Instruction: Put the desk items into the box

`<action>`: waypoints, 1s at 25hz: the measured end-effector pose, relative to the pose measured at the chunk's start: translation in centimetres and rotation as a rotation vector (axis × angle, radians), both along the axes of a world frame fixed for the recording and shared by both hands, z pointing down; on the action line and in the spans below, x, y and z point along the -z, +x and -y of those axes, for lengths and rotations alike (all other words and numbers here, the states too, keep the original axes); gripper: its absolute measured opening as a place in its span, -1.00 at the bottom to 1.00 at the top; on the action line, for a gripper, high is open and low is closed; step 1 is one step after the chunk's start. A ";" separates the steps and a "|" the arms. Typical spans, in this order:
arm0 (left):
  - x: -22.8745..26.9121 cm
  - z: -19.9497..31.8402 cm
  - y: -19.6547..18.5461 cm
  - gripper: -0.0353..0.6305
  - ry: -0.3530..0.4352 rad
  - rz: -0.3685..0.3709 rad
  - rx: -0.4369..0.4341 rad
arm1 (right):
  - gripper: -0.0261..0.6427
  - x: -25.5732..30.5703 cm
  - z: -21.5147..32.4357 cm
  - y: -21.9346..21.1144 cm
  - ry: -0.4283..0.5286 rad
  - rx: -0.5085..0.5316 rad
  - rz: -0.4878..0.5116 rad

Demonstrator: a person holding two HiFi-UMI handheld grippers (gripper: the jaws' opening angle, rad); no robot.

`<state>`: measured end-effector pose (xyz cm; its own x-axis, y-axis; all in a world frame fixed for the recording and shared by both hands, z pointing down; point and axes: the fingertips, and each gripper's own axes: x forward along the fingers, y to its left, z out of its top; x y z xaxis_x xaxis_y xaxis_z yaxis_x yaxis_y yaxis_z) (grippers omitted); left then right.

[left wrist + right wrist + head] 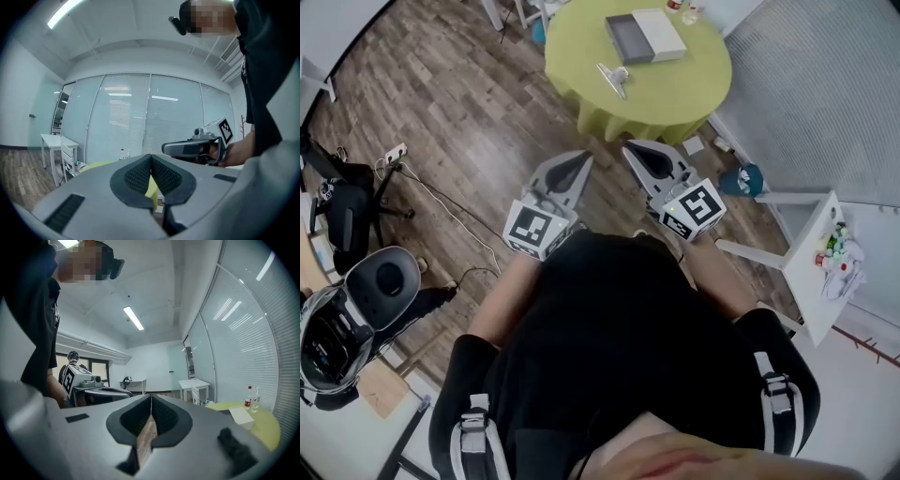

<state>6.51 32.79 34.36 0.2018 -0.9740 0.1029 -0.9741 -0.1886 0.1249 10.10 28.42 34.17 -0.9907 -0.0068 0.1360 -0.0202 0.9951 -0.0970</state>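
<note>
Head view: left gripper (578,161) and right gripper (632,147) held at our waist, well apart from the round green surface (675,98), which we judge out of reach. On it: open grey box (627,38), white lid (660,34) touching, silvery clip-like item (614,79) nearby. Left gripper view: fingers (138,176) closed, empty. Right gripper view: fingers (165,416) closed, empty.

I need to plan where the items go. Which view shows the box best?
The head view: it looks down into the open grey box on the green table, a white part beside it. The right gripper view catches only the white part, low and side-on. The left gripper view shows a sliver of table, no box.
</note>
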 end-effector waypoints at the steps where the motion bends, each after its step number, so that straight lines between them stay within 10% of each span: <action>1: -0.1 -0.1 -0.5 -0.86 -0.002 -0.002 -0.008 | -0.87 -0.1 -0.1 -0.5 -0.001 -0.007 0.000; 25: -1.6 9.7 -7.9 -0.86 -0.041 0.008 0.007 | -0.87 -2.5 9.8 -7.1 -0.028 -0.010 -0.033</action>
